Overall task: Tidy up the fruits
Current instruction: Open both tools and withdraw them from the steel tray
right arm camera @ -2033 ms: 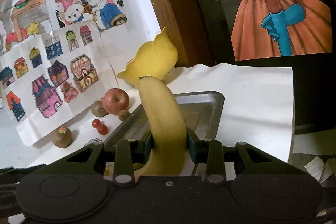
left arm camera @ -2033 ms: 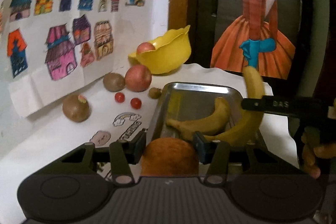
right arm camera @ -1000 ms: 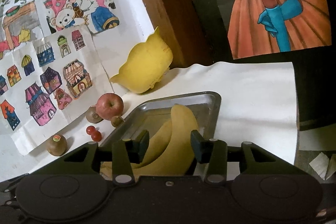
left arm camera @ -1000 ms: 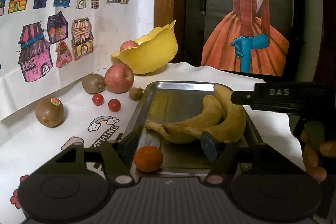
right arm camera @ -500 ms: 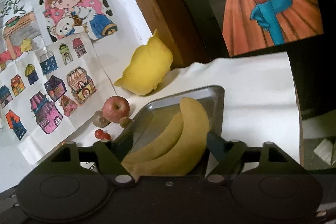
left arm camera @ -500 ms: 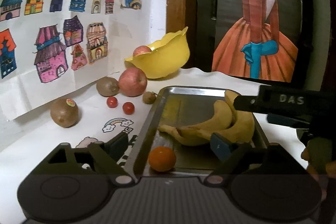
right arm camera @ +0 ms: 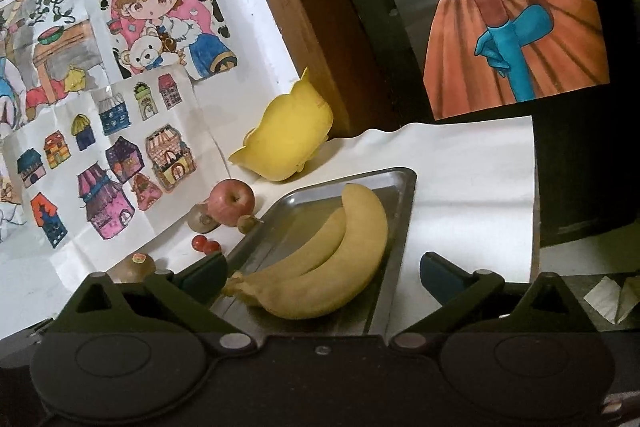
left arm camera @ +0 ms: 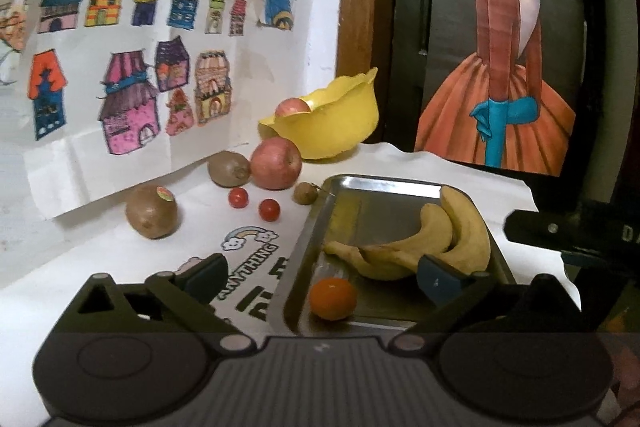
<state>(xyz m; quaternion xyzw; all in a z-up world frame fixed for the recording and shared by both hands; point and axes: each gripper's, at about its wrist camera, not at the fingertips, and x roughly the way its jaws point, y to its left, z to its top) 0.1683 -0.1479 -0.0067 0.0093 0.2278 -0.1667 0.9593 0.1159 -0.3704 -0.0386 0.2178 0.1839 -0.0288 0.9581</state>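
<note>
Two bananas [left arm camera: 432, 239] are seen lying side by side in the metal tray [left arm camera: 384, 187], curved together, just ahead of the left gripper [left arm camera: 320, 277] and slightly toward its right finger. A small orange [left arm camera: 333, 298] sits in the tray's near corner, between the spread jaws of the left gripper but untouched by either finger. Both jaws of that gripper are held wide apart and nothing is gripped.

From the right wrist view, the same bananas [right arm camera: 320, 267] are found between the fingers of the right gripper [right arm camera: 324, 273], whose jaws are likewise spread wide and empty (no contact with the fruit can be seen).

Beyond and left of the left gripper's jaws, loose fruit is scattered on the white table [left arm camera: 100, 267]: a kiwi with a sticker [left arm camera: 151, 211], two cherry tomatoes [left arm camera: 254, 203], a second kiwi [left arm camera: 229, 169], a red apple [left arm camera: 276, 163] and a small brown fruit [left arm camera: 305, 193] beside the tray's far corner. Farther ahead, a yellow bowl [left arm camera: 332, 125] is set against the wall, with another apple [left arm camera: 292, 107] in it.
</note>
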